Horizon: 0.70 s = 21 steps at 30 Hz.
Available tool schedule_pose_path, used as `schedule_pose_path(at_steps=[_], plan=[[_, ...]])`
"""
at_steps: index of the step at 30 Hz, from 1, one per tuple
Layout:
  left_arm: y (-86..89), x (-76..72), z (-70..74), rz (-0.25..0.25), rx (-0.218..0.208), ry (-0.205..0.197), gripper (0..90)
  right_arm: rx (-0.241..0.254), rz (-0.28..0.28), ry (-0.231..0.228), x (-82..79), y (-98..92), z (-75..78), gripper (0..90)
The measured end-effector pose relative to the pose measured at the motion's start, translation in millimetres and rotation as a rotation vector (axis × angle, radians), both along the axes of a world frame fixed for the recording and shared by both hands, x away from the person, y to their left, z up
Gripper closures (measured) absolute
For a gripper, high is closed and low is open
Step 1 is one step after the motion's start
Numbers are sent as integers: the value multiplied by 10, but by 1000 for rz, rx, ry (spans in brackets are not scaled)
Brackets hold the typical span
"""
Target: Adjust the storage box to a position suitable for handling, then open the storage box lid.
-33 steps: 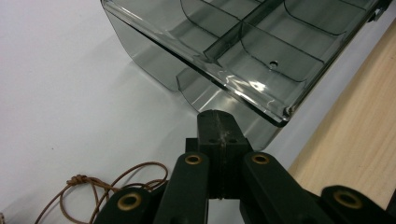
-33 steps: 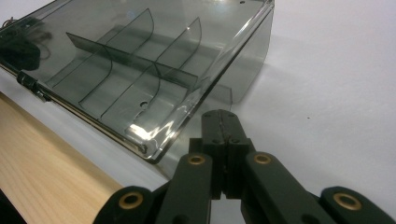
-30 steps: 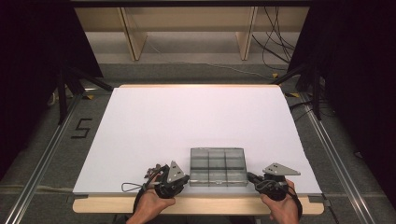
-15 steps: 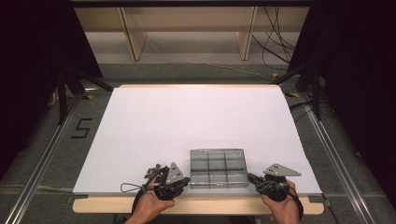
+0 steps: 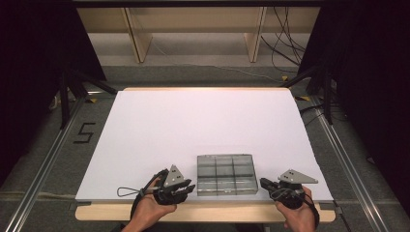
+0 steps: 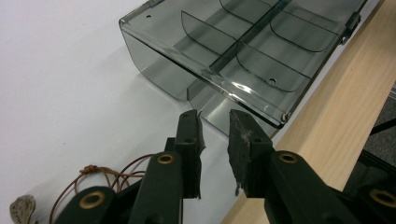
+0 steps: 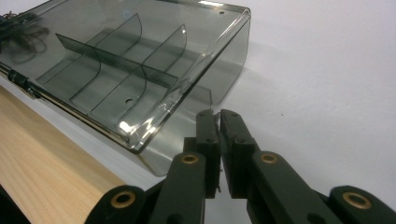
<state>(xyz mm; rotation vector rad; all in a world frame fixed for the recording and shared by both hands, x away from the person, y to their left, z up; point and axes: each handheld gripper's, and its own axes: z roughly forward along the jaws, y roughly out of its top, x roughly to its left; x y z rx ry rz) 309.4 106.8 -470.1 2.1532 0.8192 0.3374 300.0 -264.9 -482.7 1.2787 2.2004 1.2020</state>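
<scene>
A smoky clear compartment box (image 5: 226,174) (image 6: 233,46) (image 7: 116,70) lies near the front edge of the white tabletop (image 5: 203,121). At the box's left end, my left gripper (image 5: 190,186) (image 6: 215,116) has just been opening its jaws. They now stand apart, and the box's thin side flap (image 6: 194,95) sits just off one fingertip with nothing pressing on it. My right gripper (image 5: 264,182) (image 7: 215,112) is at the right end of the box. Its jaws are almost together, and the edge of the other side flap (image 7: 203,95) runs in between the tips.
A brown cord loop (image 5: 126,192) (image 6: 107,175) lies on the table left of my left hand. The wooden table edge (image 5: 217,212) runs just in front of the box. Black frames and cables stand beyond the table's far corners.
The left gripper's jaws have parted and let go of the box's left flap. Both hands and the box stay where they were.
</scene>
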Motion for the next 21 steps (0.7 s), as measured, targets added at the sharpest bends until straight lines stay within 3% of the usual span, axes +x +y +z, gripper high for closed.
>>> schedule_pose_path(at_steps=[1, 4, 6, 8, 9, 10, 11, 12, 15, 16, 19, 20, 21], plan=[[-1, -18, -1, -1, -18, 7, 715, 23, -18, 27, -29, 15, 10, 866], [19, -43, 19, -9, -27, 7, 689, 1, 17, -16, -47, -6, 32, 866], [21, -65, 43, -17, -42, 8, 669, 30, -13, 20, -106, 22, 46, 866], [17, -101, 66, -8, -55, 16, 645, 10, 14, -17, -96, -13, 37, 865], [16, -114, 71, -8, -69, 16, 631, 23, -1, 7, -121, 2, 39, 864], [23, -124, 79, -9, -70, 11, 618, 17, 19, -15, -108, -7, 32, 864], [30, -139, 88, -12, -77, 13, 609, 30, -6, -4, -140, 6, 42, 864], [46, -140, 100, -28, -74, 0, 596, 21, 12, -15, -130, -8, 39, 863], [65, -184, 113, -16, -100, 12, 565, 5, 21, -30, -143, -22, 41, 864], [70, -194, 117, -13, -106, 10, 554, 27, 18, -2, -155, -14, 41, 864], [105, -215, 136, -33, -96, -9, 521, 29, 19, -11, -162, -16, 36, 866], [93, -230, 126, -18, -121, -12, 508, 33, 9, 4, -183, -1, 43, 867], [107, -249, 137, -18, -121, 14, 496, 24, 27, -18, -170, -10, 33, 869]])
